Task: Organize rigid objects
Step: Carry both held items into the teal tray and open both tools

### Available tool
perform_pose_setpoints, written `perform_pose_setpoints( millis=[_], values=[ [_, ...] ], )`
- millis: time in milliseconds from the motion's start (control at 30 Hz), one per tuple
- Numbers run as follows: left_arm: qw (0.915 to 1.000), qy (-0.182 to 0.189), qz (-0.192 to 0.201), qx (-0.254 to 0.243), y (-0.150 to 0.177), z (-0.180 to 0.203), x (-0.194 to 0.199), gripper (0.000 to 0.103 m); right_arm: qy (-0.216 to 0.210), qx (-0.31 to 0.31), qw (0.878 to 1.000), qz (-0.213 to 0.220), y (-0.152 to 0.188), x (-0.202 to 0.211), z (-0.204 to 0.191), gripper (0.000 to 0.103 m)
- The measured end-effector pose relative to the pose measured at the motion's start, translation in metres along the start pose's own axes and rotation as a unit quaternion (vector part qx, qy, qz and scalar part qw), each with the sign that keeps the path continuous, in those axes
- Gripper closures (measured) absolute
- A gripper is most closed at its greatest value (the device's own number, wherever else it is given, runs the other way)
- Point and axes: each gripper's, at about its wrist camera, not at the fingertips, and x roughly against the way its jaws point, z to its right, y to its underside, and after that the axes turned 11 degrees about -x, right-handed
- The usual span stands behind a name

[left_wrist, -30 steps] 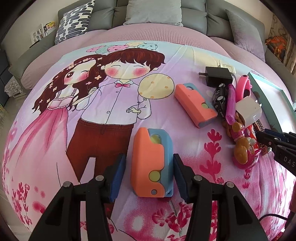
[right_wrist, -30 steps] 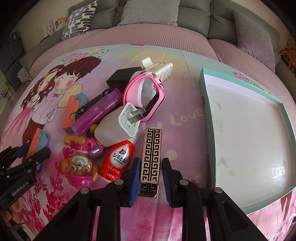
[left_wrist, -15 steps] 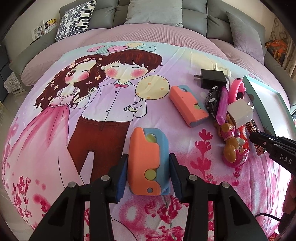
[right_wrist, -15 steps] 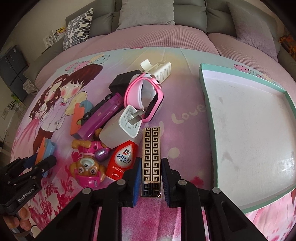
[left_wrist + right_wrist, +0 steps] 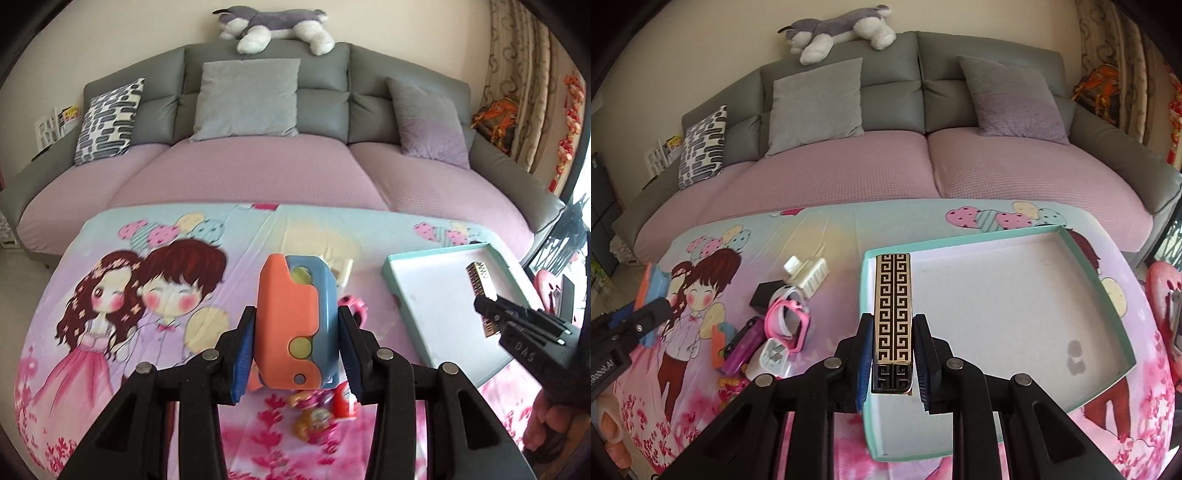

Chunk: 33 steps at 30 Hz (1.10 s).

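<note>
A glossy printed cloth (image 5: 827, 236) with a cartoon couple covers the worktop before a grey sofa (image 5: 897, 85) with waffle-textured mauve seat covers and a plush husky (image 5: 831, 27) on its back. The left gripper (image 5: 295, 332) clamps a blocky orange-and-blue plastic toy (image 5: 291, 325) held above the cloth's middle. The right gripper (image 5: 892, 354) pinches a slim black-and-gold key-patterned case (image 5: 892, 314) over the near left corner of the shallow teal cardboard tray (image 5: 1082, 240).
</note>
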Motion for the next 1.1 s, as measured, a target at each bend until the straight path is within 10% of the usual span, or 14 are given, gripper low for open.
perform_pose_setpoints(
  millis=[500, 1100],
  values=[
    [0.9951, 0.06, -0.039, -0.068, -0.059, 0.14, -0.086, 0.059, 0.127, -0.103, 0.987, 0.011, -0.012, -0.021, 0.135, 0.081],
    [0.9907, 0.072, -0.103, -0.052, -0.046, 0.194, -0.157, 0.059, 0.127, -0.116, 0.985, -0.017, -0.006, -0.039, 0.156, 0.081]
  ],
)
